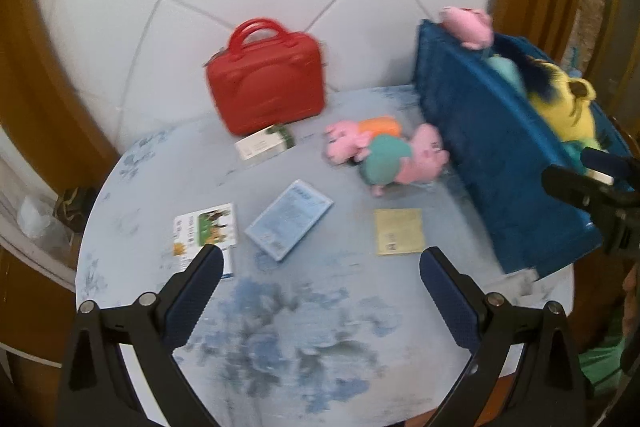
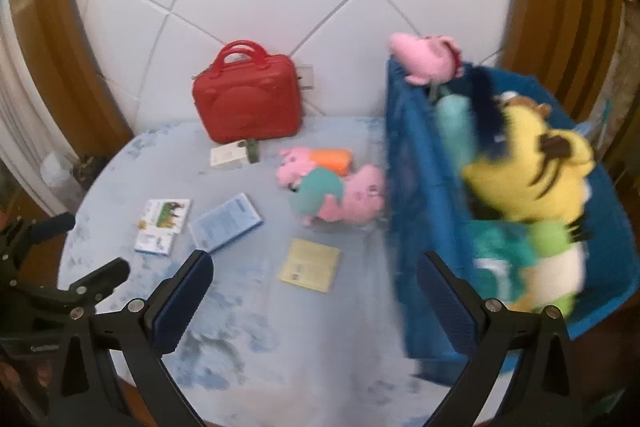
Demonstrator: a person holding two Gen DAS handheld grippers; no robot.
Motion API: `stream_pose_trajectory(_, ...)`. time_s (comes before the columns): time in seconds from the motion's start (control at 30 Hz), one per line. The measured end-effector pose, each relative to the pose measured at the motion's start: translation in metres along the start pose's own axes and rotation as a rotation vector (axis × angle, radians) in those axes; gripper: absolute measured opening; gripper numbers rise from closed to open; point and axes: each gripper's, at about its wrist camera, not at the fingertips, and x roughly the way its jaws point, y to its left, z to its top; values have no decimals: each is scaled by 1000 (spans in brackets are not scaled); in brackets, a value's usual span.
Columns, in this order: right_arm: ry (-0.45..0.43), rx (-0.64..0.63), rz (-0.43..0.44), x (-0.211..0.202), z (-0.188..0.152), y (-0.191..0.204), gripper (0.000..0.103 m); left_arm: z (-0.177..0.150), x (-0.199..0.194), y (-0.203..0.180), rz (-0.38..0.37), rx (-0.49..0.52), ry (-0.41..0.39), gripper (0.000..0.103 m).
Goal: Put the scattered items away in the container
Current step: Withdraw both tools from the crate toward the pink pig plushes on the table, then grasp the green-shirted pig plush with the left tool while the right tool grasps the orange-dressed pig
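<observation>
A blue fabric bin (image 1: 492, 155) (image 2: 416, 187) stands at the table's right, holding a yellow striped plush (image 2: 532, 171), a green plush (image 2: 548, 243) and a pink pig plush (image 2: 424, 61) on its far rim. Two pink pig plushes (image 1: 384, 155) (image 2: 332, 187) lie beside the bin. A yellow card (image 1: 400, 231) (image 2: 312, 259), a blue booklet (image 1: 289, 219) (image 2: 226, 222), a picture card (image 1: 206, 231) (image 2: 164, 219) and a small box (image 1: 264, 143) (image 2: 232, 155) lie on the table. My left gripper (image 1: 320, 267) is open and empty above the table front. My right gripper (image 2: 316, 271) is open and empty by the bin's near corner.
A red carry case (image 1: 266, 83) (image 2: 248, 99) stands at the back against the white tiled wall. The round table (image 1: 304, 327) has a blue floral cloth. Wooden frames flank both sides. The other gripper shows at each view's edge.
</observation>
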Motion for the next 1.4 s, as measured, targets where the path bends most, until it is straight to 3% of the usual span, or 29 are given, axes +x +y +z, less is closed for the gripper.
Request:
stream_pose_trajectory(0.23, 12, 38, -7, 67, -17, 39, 103, -32, 56, 85, 58, -40, 26, 100)
stream_pose_trajectory(0.37, 25, 56, -10, 98, -33, 40, 103, -53, 93, 128, 61, -144, 55, 100)
stream_pose_trajectory(0.53, 31, 96, -5, 139, -50, 26, 103, -76, 123, 154, 117, -231, 48, 100)
stream_pose_trajectory(0.67, 63, 115, -5, 180, -56, 11, 103, -80, 152, 157, 109, -272, 63, 100)
stream_pose_trajectory(0.9, 135, 169, -25, 238, -53, -17, 103, -50, 207, 135, 66, -204, 125, 100)
stream_pose_trajectory(1.17, 107, 283, -85, 255, -34, -35, 103, 26, 268, 94, -20, -24, 128, 100)
stream_pose_trajectory(1.4, 105, 347, -137, 291, 0, -48, 103, 68, 321, 77, -72, 34, 155, 100)
